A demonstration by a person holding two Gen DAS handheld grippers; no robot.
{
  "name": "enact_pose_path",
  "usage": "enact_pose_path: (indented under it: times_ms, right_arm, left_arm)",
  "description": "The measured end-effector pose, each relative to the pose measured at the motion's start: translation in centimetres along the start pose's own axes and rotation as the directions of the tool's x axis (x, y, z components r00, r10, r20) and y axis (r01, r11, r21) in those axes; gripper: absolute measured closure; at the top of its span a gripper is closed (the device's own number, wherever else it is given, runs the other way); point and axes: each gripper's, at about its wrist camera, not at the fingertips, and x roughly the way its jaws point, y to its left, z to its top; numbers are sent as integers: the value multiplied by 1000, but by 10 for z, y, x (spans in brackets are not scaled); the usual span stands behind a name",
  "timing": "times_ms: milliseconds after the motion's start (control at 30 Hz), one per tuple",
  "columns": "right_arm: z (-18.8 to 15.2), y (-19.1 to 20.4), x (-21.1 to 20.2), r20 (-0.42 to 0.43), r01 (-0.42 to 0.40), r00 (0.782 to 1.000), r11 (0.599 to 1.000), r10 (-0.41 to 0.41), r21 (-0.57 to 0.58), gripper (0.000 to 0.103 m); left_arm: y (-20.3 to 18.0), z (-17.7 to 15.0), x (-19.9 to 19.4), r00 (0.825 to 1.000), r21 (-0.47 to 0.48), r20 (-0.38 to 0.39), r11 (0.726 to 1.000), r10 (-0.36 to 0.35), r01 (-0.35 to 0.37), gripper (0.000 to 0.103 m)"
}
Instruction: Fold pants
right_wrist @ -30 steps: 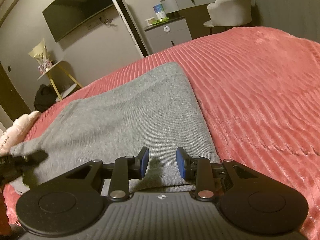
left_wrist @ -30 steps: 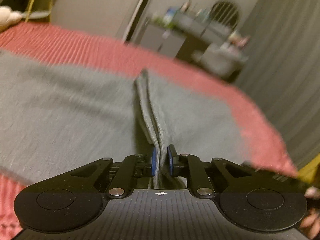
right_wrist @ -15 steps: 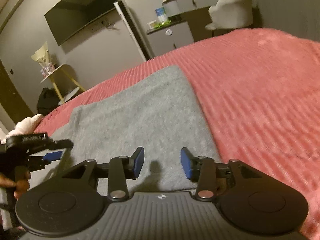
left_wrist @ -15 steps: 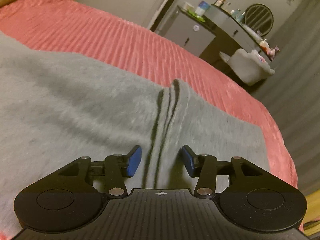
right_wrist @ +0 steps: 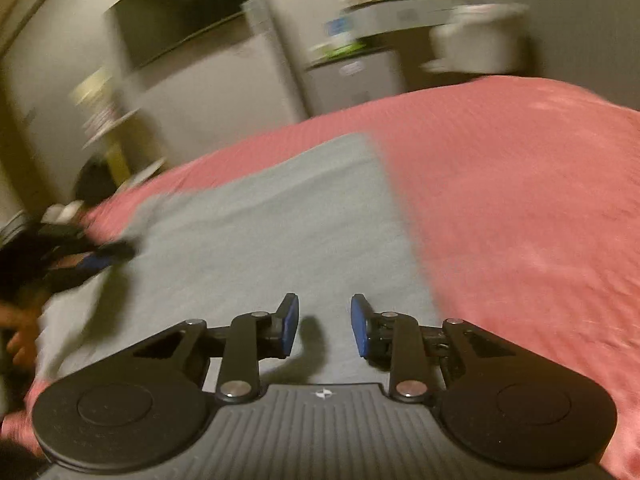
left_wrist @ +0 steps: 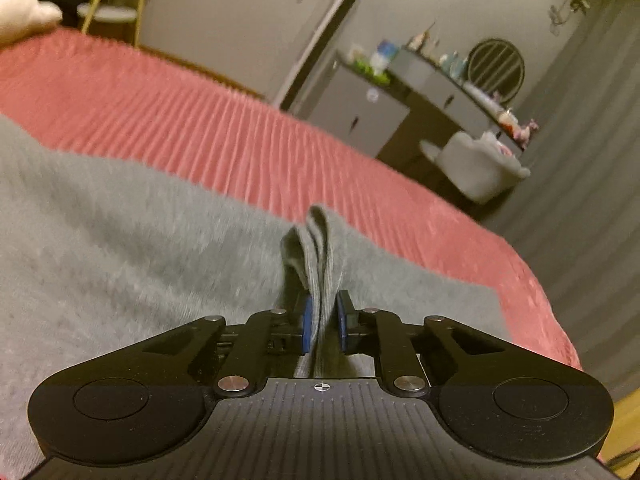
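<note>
Left hand-held gripper (left_wrist: 323, 322) at bottom centre, blue pads pinching a raised ridge of the grey pants (left_wrist: 120, 248); fold runs up from the pads toward frame centre. Right hand-held gripper (right_wrist: 325, 325) spread, nothing between pads, hovering over pants (right_wrist: 280, 220) near their lower edge. Pants lie flat on the red bedspread (left_wrist: 180, 120), filling lower left. Beyond: chair (left_wrist: 476, 164), cabinet (left_wrist: 360, 116). Right view blurred.
</note>
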Motion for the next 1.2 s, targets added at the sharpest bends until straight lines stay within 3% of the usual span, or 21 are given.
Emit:
enact_pose_path:
  times_ms: [67, 133, 200, 267, 367, 433, 500, 567, 633, 733, 800, 867, 967, 1000, 1067, 1100, 1200]
  right_arm:
    - [2, -6, -6, 7, -28, 1000, 999, 28, 39, 75]
    - [-1, -4, -6, -22, -80, 997, 996, 81, 43, 75]
    - [-5, 4, 0, -83, -106, 991, 994, 106, 6, 72]
    - [-7, 11, 7, -108, -56, 993, 997, 51, -48, 69]
    - [-6, 21, 5, -49, 19, 999, 994, -25, -106, 69]
    - [-9, 28, 2, -22, 13, 1000, 989, -16, -147, 69]
    - [-5, 34, 2, -38, -76, 997, 982, 70, -172, 68]
    - [-6, 41, 4, -77, -130, 990, 969, 117, -209, 52]
    - [-8, 45, 13, -128, -136, 986, 964, 108, -228, 43]
    - [-7, 43, 16, -81, 3, 996, 969, -23, -245, 53]
    - [-3, 34, 11, -31, 108, 993, 974, -117, -201, 64]
    - [0, 27, 11, -26, 135, 990, 978, -141, -158, 68]
    - [-1, 31, 9, -27, 76, 996, 985, -81, -155, 66]
    - [-3, 35, 9, -55, 14, 998, 988, -22, -154, 66]
    - [-7, 46, 14, -161, -150, 979, 975, 124, -163, 64]
    - [-9, 50, 12, -174, -166, 976, 968, 133, -188, 64]
    - [-11, 55, 15, -164, -87, 985, 966, 48, -242, 62]
  left_arm:
    - [-13, -2, -10, 993, 106, 81, 990, 83, -91, 102]
    - [-15, -1, -17, 967, 178, 168, 960, 189, -219, 102]
    - [-1, 4, -17, 974, 129, 116, 970, 193, -207, 101]
    - [18, 2, -16, 991, 27, 5, 991, 131, -131, 91]
    - [8, -17, -28, 993, 73, -33, 991, 112, -109, 72]
    - [-9, -29, -38, 995, 155, -32, 984, 94, -88, 32]
    - [-27, -43, -39, 993, 239, -51, 967, 104, -89, 16]
    - [-37, -53, -29, 980, 316, -77, 937, 184, -151, 19]
    - [-32, -53, -24, 964, 291, -114, 936, 240, -199, 21]
    - [-13, -49, -29, 974, 151, -164, 980, 156, -131, 23]
    - [-5, -51, -33, 976, 89, -195, 993, 98, -82, 24]
    - [-4, -56, -33, 973, 69, -219, 996, 72, -58, 25]
    - [-8, -61, -26, 972, 75, -233, 997, 45, -28, 29]
    - [-9, -62, -23, 970, 70, -241, 997, 28, -12, 31]
    - [-9, -64, -16, 968, 41, -251, 999, -4, 14, 32]
    - [-10, -66, -16, 969, 45, -248, 999, 3, 8, 35]
    - [-12, -71, -14, 970, 108, -230, 993, 78, -54, 66]
